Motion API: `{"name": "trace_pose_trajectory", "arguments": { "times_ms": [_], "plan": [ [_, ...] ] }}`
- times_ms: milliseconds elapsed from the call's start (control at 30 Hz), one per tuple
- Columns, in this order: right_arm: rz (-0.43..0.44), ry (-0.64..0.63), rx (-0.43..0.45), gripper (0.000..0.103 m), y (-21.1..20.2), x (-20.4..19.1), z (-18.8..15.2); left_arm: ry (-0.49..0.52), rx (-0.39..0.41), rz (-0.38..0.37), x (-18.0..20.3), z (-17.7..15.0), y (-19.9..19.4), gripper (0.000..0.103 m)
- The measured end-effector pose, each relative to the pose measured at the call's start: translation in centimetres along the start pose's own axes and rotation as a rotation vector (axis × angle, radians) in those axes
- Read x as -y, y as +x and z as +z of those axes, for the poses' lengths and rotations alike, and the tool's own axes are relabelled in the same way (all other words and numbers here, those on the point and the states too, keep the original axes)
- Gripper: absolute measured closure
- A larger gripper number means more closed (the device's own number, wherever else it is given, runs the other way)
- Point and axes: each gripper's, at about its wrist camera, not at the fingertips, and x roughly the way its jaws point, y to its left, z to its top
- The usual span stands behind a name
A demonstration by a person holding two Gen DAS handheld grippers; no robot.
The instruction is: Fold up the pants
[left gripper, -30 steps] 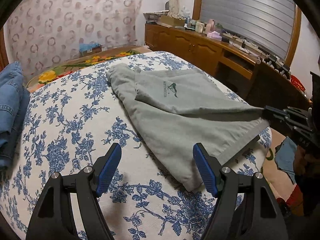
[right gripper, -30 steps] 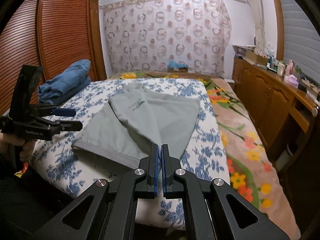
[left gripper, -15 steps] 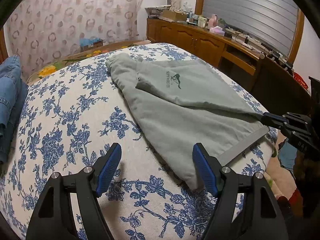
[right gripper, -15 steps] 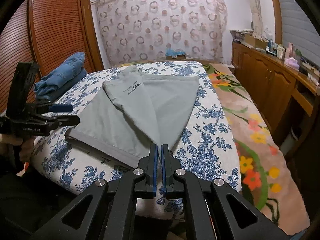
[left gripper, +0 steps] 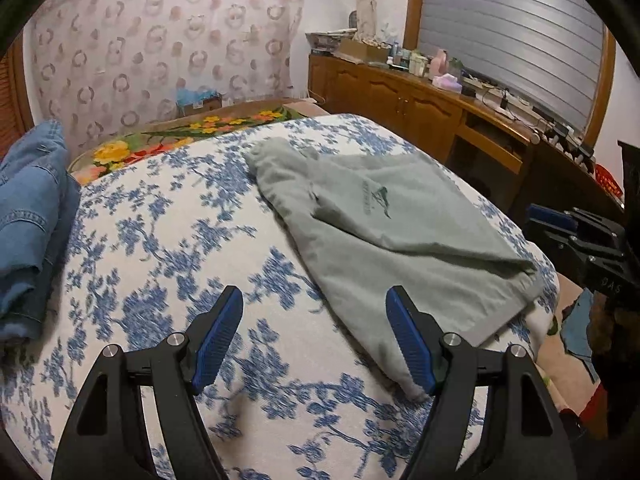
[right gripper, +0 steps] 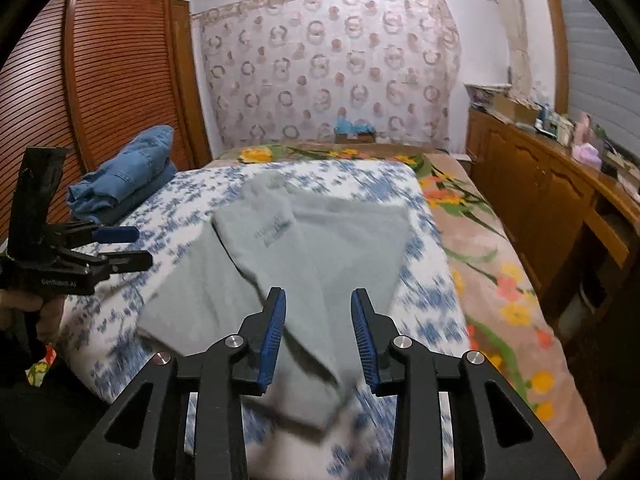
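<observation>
Right tool (right gripper: 318,336) released soft grey pants (left gripper: 400,240).

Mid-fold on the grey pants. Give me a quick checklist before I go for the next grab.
1. Right gripper open: ok, jaws apart over the folded tip of the grey pants.
2. Left gripper open: ok, holding nothing.
3. Pants released and lying on the floral bedspread: ok.
4. Fold tidy: not ok, one leg lies diagonally, edges unaligned.
5. Near edge fully on the bed: cannot tell, blurred.
6. Folded jeans apart from the pants: ok.
</observation>
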Motion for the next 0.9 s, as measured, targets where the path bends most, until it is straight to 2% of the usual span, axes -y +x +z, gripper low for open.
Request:
{"name": "trace_pose_trajectory", "arguments": {
  "times_ms": [433,833,900],
  "plan": [
    [0.144,-0.073,-0.072,0.067,7.0,-1.6,4.3,-0.03,0.023,0.03,-2.4,0.6,-0.5,0.028],
    [0.187,-0.148,-0.163,0.067,12.3,-2.9,6.6,-0.058,0.02,0.04,-3.7,-0.1,-0.7,0.028],
    [0.193,-0.149,-0.183,0.075,13.0,-3.0,6.9,-0.059,0.02,0.039,-3.8,-0.1,-0.6,0.028]
  ]
}}
